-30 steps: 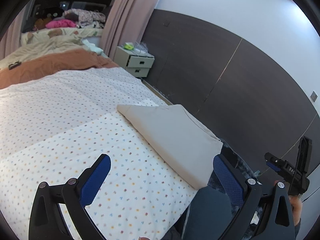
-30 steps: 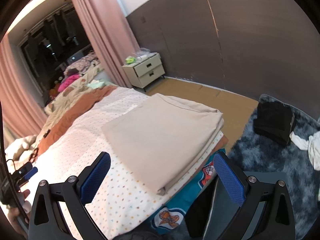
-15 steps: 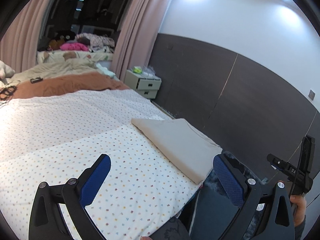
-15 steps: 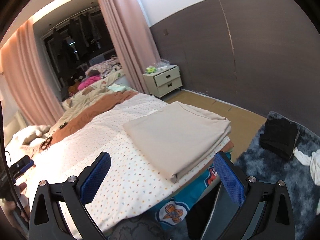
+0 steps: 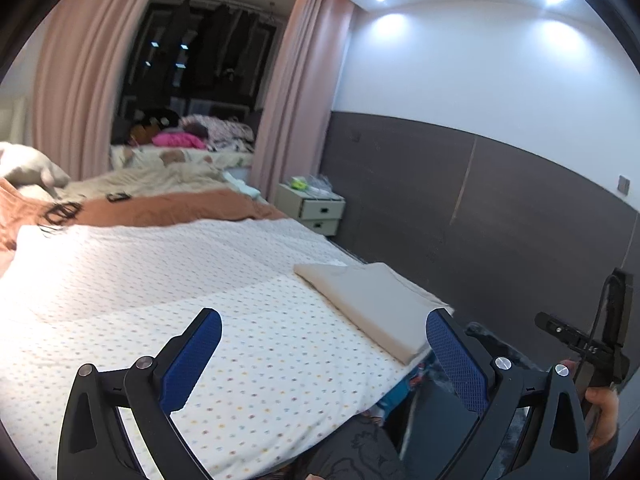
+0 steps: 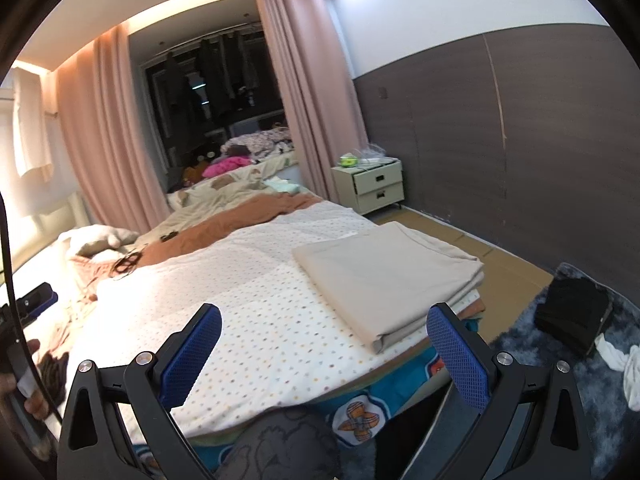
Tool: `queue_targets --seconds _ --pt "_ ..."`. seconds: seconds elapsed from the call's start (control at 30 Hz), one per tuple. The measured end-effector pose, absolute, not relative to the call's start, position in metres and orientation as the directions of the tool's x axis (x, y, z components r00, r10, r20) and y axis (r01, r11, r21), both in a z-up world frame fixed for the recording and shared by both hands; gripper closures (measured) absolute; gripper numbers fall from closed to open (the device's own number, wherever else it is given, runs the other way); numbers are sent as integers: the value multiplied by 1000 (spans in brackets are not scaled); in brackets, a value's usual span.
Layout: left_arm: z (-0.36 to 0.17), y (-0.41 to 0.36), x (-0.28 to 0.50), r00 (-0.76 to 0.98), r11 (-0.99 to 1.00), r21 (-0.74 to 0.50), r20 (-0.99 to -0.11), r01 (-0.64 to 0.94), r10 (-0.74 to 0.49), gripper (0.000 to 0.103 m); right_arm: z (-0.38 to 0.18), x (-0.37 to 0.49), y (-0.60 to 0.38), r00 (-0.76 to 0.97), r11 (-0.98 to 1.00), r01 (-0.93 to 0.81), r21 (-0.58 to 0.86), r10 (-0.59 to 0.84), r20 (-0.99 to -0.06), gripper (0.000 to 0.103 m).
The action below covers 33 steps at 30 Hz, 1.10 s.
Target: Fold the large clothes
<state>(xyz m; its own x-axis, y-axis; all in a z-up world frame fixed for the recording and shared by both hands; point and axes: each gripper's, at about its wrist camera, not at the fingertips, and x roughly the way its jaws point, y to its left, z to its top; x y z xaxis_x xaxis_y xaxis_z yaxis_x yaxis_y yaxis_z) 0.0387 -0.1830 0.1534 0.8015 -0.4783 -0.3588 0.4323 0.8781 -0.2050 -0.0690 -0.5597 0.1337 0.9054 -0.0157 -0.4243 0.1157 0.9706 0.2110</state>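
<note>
Right wrist view: right claw [image 6: 324, 344] spread wide, empty, above the bed's [image 6: 256, 340] near edge. Left claw [image 5: 322, 348] likewise agape, empty. Folded beige garment [image 6: 384, 276] flat at the bed's right edge. Nightstand [image 6: 374, 186] beyond.

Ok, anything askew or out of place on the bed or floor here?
The beige folded cloth lies neat, though at the bed's very edge. On the rug, a white garment lies crumpled beside a black folded pile. Both grippers, left and right, are open and empty.
</note>
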Motion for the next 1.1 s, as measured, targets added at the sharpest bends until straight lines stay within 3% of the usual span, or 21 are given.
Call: queue_targets --seconds 0.7,1.1 --pt "135 -127 -50 889 936 -115 -291 333 -352 0 126 -118 -493 928 997 -7 83 37 -370 0" --pt "101 -114 -49 891 962 -116 -363 247 -273 0 94 -88 -464 899 993 -54 108 96 -428 0"
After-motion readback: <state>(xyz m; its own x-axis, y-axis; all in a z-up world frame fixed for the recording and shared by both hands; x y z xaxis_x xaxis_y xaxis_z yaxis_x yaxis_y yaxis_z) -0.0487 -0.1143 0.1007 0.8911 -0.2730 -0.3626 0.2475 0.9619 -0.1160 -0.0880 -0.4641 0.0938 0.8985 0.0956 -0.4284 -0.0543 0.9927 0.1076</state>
